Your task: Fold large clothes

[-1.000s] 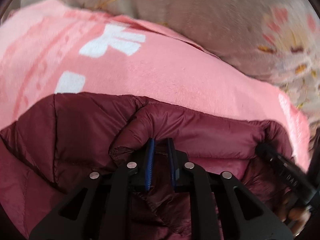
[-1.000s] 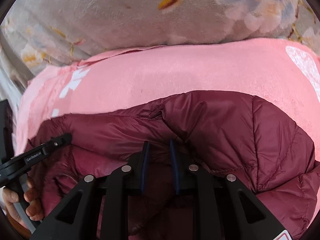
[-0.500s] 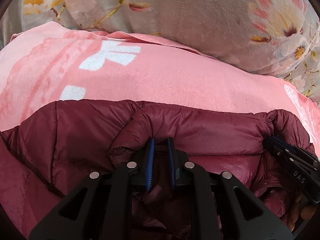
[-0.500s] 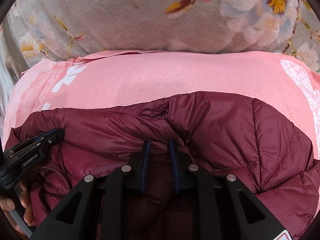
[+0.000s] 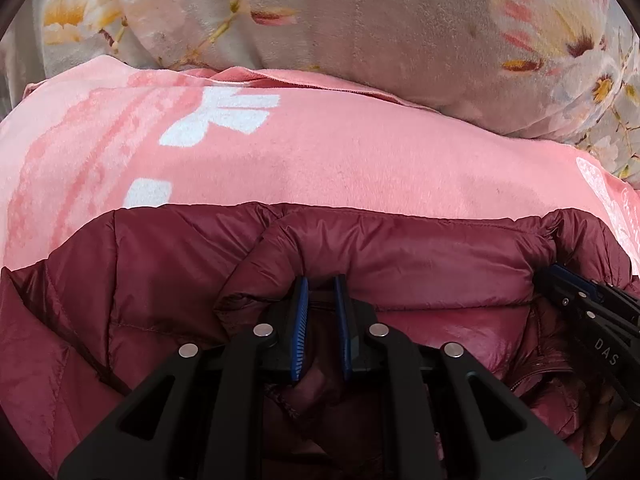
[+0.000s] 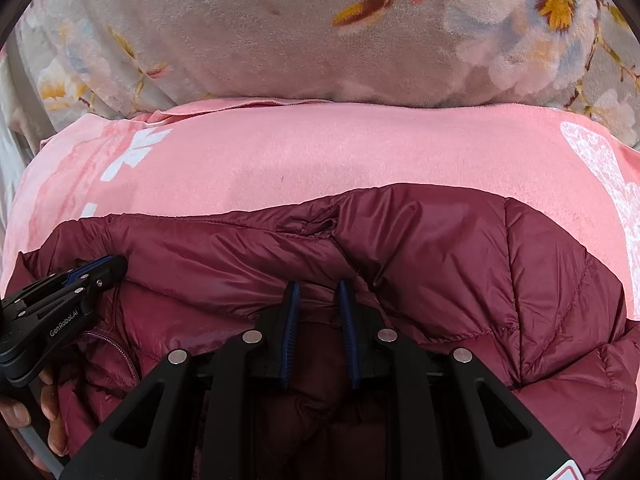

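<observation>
Maroon puffer jacket (image 5: 420, 256) lies on the pink blanket (image 5: 360, 160), long axis running left-right across both views, folded edge toward the floral cushion (image 5: 380, 28). Left gripper (image 5: 320, 284): fingers narrow, pinching a jacket fold near the collar. Right gripper (image 6: 318, 288): fingers narrow, likewise clamped on jacket fabric. The two grippers sit side by side along the same edge.

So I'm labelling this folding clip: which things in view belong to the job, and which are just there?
In the job:
maroon puffer jacket
left gripper, shut on the jacket
right gripper, shut on the jacket

Just there:
pink blanket under the jacket
floral grey blanket behind
</observation>
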Demonstrator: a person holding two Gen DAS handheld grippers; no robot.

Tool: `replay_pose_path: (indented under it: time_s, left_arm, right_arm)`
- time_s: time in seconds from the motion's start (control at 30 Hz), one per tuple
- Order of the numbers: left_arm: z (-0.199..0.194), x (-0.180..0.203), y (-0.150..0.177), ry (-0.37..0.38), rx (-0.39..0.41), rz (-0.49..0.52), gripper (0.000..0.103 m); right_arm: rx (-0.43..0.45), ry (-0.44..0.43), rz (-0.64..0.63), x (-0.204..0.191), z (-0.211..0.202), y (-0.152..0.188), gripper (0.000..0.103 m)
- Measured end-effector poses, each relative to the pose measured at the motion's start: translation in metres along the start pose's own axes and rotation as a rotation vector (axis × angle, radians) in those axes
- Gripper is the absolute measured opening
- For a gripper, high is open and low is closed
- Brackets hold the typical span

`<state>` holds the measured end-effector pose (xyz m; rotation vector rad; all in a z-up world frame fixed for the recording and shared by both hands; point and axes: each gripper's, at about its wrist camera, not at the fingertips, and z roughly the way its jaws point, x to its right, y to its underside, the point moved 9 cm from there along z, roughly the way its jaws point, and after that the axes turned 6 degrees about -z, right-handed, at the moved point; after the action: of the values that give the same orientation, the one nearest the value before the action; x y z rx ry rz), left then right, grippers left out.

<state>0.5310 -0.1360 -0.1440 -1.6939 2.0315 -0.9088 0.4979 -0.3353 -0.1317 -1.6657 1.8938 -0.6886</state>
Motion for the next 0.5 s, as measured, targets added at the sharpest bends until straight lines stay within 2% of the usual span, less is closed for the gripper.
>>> replay_pose_path:
  time_s: [0.33, 0.5]
  left_arm:
    - [0.0011, 0.002, -0.0001, -0.022, 0.0, 0.024, 0.013]
    - [0.001, 0.0027, 0.0002, -0.04, 0.003, 0.04, 0.013]
  right_arm:
    - [-0.002, 0.005, -0.005, -0.0004, 0.0006, -0.0007, 0.018]
    - [0.001, -0.024, 0.014, 0.0019, -0.0016, -0.0004, 0.018]
